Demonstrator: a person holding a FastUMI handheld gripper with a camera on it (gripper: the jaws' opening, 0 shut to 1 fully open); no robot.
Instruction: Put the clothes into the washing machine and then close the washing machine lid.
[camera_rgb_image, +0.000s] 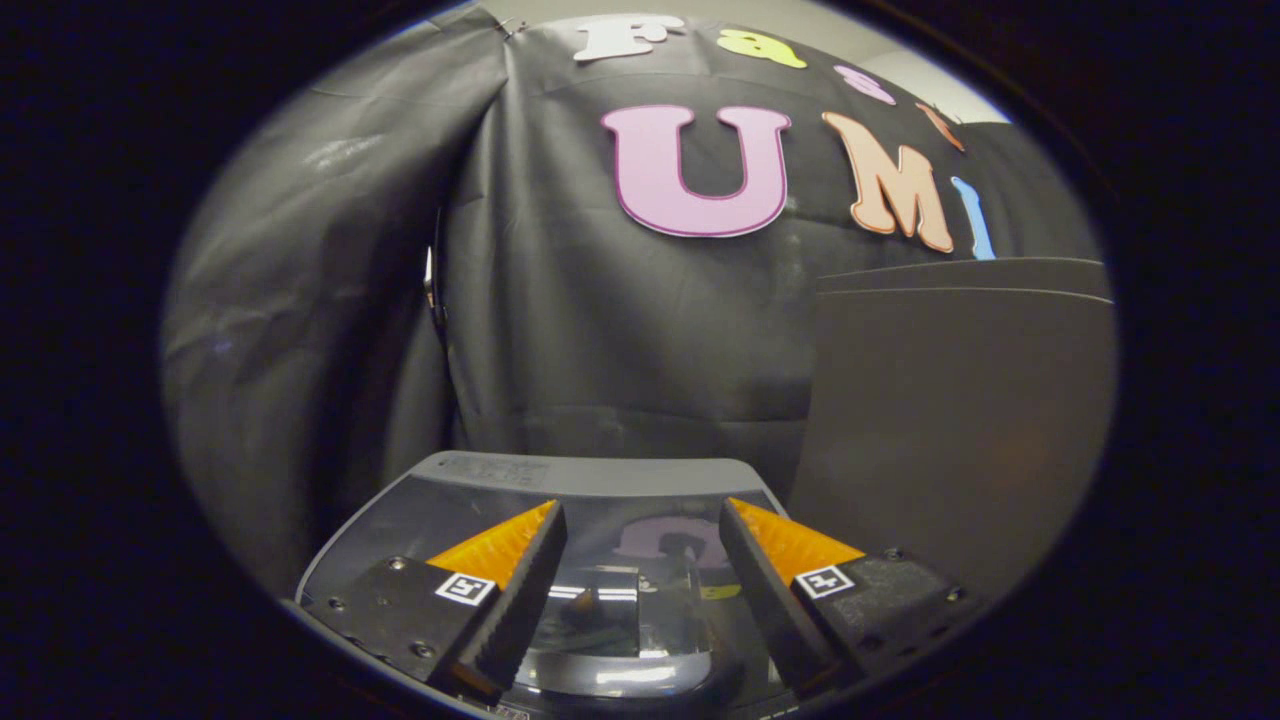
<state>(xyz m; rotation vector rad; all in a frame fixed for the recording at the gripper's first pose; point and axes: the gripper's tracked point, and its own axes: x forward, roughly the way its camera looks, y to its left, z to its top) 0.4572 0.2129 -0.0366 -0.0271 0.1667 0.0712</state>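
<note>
The washing machine lid (600, 500), a grey frame around a dark glossy window, lies flat and closed right under my fingers. Its far edge (590, 470) sits just beyond the fingertips. My gripper (642, 512) hovers over the lid with its fingers apart and nothing held between them. The glass between the fingers mirrors the booth wall and some lights. I cannot see into the drum through the reflections.
A tall dark grey panel (950, 420) stands to the right behind the machine. Black cloth wall (620, 330) hangs close behind and wraps round to the left, with a fold and a seam (435, 290) left of the machine.
</note>
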